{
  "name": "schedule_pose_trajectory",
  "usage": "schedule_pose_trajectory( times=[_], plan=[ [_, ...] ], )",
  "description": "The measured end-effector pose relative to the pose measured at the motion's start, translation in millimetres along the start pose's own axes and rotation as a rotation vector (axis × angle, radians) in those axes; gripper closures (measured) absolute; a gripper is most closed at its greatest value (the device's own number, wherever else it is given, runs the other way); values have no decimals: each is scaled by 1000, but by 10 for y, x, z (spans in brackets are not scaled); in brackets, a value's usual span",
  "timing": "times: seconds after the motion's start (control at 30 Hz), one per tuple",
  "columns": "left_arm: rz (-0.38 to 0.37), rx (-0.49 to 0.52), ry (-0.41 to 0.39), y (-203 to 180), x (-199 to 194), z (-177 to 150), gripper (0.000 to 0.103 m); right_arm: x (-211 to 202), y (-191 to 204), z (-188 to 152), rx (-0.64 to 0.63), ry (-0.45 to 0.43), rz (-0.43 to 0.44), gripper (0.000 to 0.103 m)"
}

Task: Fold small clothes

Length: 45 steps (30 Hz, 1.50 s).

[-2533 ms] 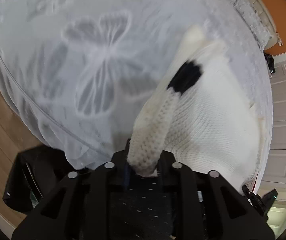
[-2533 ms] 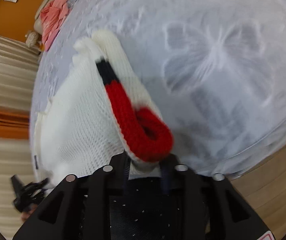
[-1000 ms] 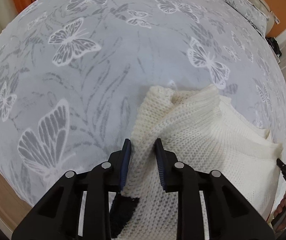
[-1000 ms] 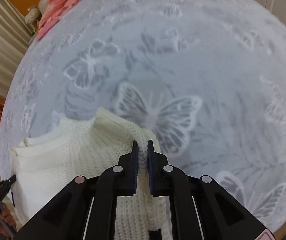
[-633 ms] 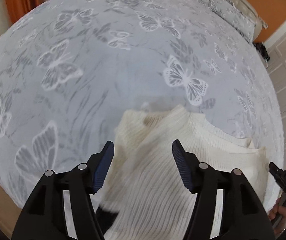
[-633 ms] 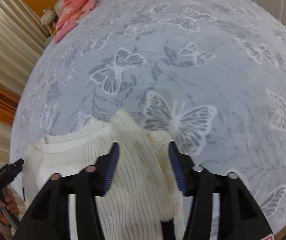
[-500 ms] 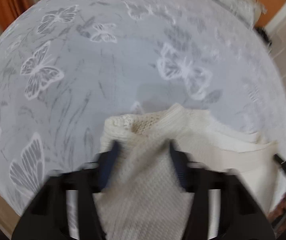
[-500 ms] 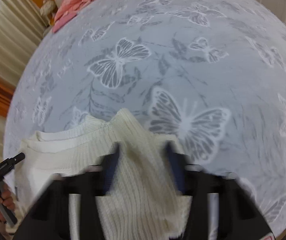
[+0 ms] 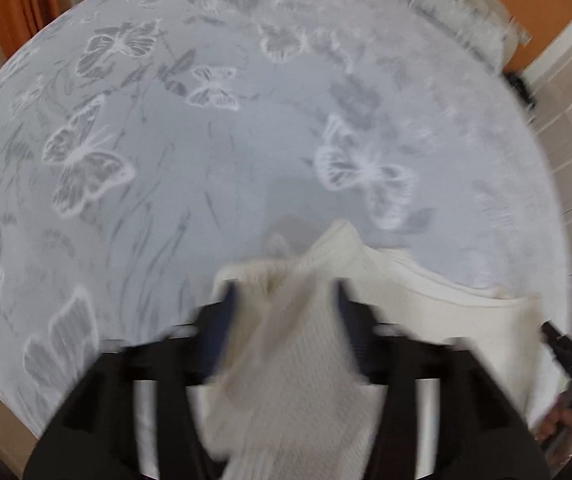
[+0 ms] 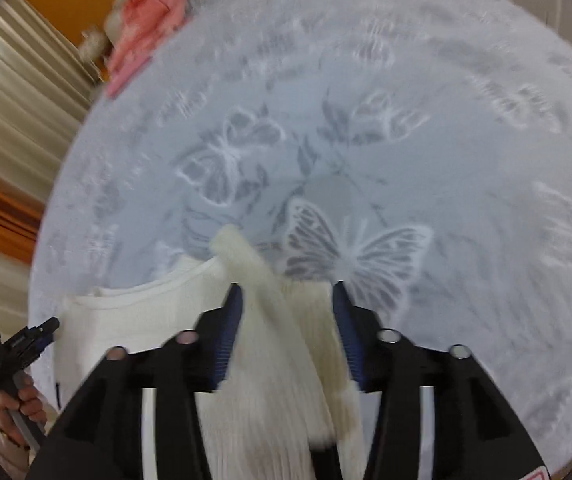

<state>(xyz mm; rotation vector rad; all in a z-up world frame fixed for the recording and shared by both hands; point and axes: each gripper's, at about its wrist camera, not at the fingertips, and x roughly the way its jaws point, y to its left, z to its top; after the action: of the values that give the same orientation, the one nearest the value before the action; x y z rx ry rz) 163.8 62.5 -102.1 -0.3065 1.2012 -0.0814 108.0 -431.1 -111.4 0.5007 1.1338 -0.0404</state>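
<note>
Both grippers have let go of the cream knitted sweater (image 9: 425,312) since a second ago, when each pair of fingers was pinching a fold of it; the sleeves carried up then are now lying folded over its body. The left gripper (image 9: 284,304) is hovering over the sweater's near left edge with its fingers (image 9: 226,316) spread wide and holding nothing, a folded sleeve showing between them. The right gripper (image 10: 286,300) is doing the same over the sweater's right edge, its fingers (image 10: 343,312) wide apart and empty, a ribbed strip of knit lying between them. The left wrist view is blurring with motion.

The sweater is lying flat on the bed, on a pale grey bedspread (image 10: 445,140) printed with butterflies, near the bed's front edge. Well beyond the sweater, at the far end of the bed, a pink garment (image 10: 146,16) is lying by the pillows. To the sweater's far side, orange walls and beige curtains (image 10: 18,120) are showing. Nothing is lying between the grippers and the sweater.
</note>
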Motion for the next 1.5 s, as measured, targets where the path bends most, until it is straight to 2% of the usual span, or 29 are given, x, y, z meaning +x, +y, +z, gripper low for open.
schedule_pose_trajectory(
  times=[0.07,0.1,0.23,0.3,0.33,0.4,0.43,0.47,0.5,0.53,0.57,0.6,0.67,0.77,0.83,0.87,0.93,0.97,1.1,1.27,1.4,1.5],
  plan=[
    [-19,-6,-26,115,-237,-222,24,-247,-103,-288,8,-6,-6,45],
    [-26,-15,-18,166,-280,-333,22,-293,-167,-396,17,0,-5,45],
    [-15,-108,105,486,-216,-885,21,-483,-356,-1002,72,19,-65,45],
    [-16,-173,165,626,-88,-1154,21,-564,-405,-1242,118,22,-45,45],
    [-33,-190,114,675,-119,-1220,21,-596,-392,-1304,122,16,-37,45],
    [-21,-200,98,666,-124,-1238,22,-664,-275,-1399,98,0,-14,45],
    [-12,-219,94,668,-129,-1240,26,-668,-186,-1413,80,0,2,45],
    [-10,-250,87,678,-148,-1241,38,-661,-70,-1401,55,3,24,46],
    [-36,-273,89,678,-156,-1232,47,-655,49,-1382,31,0,39,58],
    [-88,-301,98,710,-120,-1197,66,-644,187,-1356,4,0,64,81],
    [-146,-354,119,732,-106,-1192,71,-587,389,-1296,-36,16,111,89],
    [-164,-399,128,759,-97,-1222,72,-511,583,-1235,-73,38,139,97],
    [-172,-440,134,780,-100,-1232,75,-362,977,-1160,-145,66,170,99],
    [-174,-445,122,723,-218,-1262,77,-7,1497,-1050,-239,129,178,99],
    [-185,-436,113,680,-287,-1238,78,268,1658,-1052,-272,196,156,99],
    [-196,-430,102,659,-355,-1216,79,518,1701,-1083,-287,266,109,99],
    [-235,-405,73,602,-525,-1174,80,835,1673,-1180,-300,351,56,103],
    [-251,-368,54,507,-629,-1136,80,859,1630,-1193,-285,326,81,103],
    [-342,-206,-12,10,-1031,-1012,80,873,1452,-1180,-176,343,154,103],
    [-433,-69,-10,-746,-1181,-1017,80,843,1424,-1200,-179,340,155,103],
    [-434,42,36,-1349,-1098,-1118,80,800,1426,-1097,-154,312,203,103],
    [-419,105,55,-1670,-1025,-1230,80,525,1125,-1044,-83,218,223,101]
  ],
)
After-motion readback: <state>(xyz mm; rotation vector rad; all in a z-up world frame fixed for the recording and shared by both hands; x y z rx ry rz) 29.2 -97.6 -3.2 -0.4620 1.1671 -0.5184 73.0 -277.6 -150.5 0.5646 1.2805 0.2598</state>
